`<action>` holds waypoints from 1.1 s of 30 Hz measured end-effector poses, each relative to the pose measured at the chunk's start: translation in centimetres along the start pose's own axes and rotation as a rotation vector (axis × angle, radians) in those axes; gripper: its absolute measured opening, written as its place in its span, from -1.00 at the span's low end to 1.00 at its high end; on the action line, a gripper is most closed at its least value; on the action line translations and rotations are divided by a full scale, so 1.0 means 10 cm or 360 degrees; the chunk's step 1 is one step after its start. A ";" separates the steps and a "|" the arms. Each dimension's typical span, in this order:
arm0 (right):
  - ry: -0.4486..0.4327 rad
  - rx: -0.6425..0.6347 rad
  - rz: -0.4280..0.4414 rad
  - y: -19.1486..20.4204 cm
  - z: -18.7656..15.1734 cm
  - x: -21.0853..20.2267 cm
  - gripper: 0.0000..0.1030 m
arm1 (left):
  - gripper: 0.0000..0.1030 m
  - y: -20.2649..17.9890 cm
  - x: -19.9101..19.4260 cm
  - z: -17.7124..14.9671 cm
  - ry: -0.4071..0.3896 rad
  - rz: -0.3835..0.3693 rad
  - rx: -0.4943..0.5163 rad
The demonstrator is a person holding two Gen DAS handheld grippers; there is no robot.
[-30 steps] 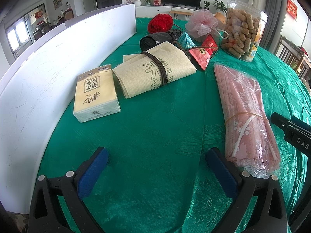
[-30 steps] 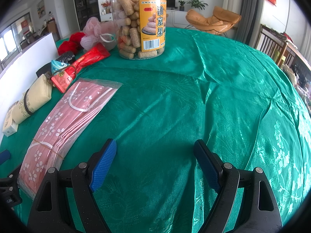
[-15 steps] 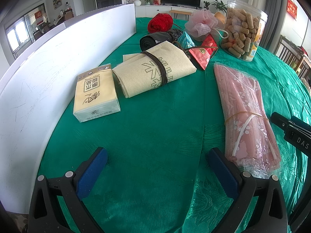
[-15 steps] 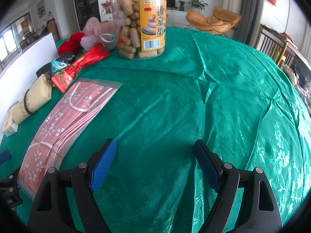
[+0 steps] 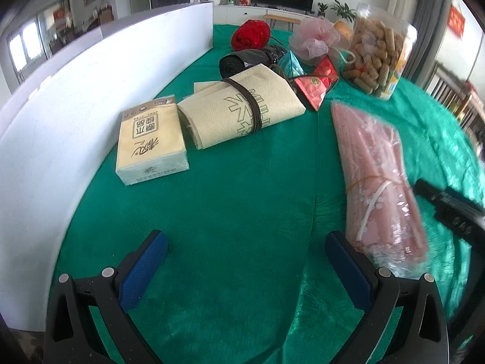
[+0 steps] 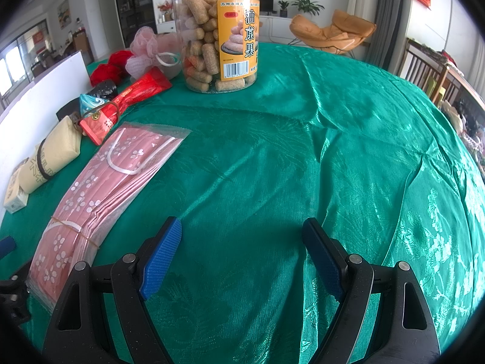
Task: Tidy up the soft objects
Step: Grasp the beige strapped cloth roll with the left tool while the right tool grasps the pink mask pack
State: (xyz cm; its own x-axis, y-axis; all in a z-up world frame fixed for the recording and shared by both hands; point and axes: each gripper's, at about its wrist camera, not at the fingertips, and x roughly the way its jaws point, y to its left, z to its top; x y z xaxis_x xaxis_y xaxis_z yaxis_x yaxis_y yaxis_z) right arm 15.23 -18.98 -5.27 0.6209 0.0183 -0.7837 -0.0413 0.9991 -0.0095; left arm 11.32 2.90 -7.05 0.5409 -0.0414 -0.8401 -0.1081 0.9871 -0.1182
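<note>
On the green tablecloth (image 5: pixel 242 200) lie a yellow tissue pack (image 5: pixel 150 141), a cream rolled cloth (image 5: pixel 242 106) tied with a dark band, and a pink flowered pack of masks (image 5: pixel 374 176) (image 6: pixel 100 194) in clear plastic. Farther back are a black roll (image 5: pixel 251 59), red yarn (image 5: pixel 251 32), a pink mesh puff (image 5: pixel 313 41) (image 6: pixel 148 53) and a red packet (image 5: pixel 316 85) (image 6: pixel 127 101). My left gripper (image 5: pixel 246 250) is open over bare cloth, its right finger close beside the mask pack. My right gripper (image 6: pixel 242 248) is open too, with nothing between its fingers.
A clear jar of snack sticks (image 6: pixel 219 33) (image 5: pixel 379 57) stands at the back. A white board (image 5: pixel 66 115) walls the table's left side. The right gripper's black body (image 5: pixel 448 206) shows beside the mask pack. Bare cloth (image 6: pixel 348 139) spreads to the right.
The left wrist view has shifted and tilted slightly, with some blur at its right edge. The right gripper and all objects have stayed put.
</note>
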 end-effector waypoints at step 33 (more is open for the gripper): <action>0.0086 -0.0045 0.0090 -0.05 0.06 0.02 0.68 | -0.24 0.04 0.12 0.82 0.0179 -0.0187 0.0277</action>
State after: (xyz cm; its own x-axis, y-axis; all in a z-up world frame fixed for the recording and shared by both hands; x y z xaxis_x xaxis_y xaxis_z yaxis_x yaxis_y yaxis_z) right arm 15.85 -19.50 -5.02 0.5740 0.0716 -0.8157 -0.0974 0.9951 0.0188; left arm 18.75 4.49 -3.79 0.4440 -0.1650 -0.8807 0.1009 0.9859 -0.1338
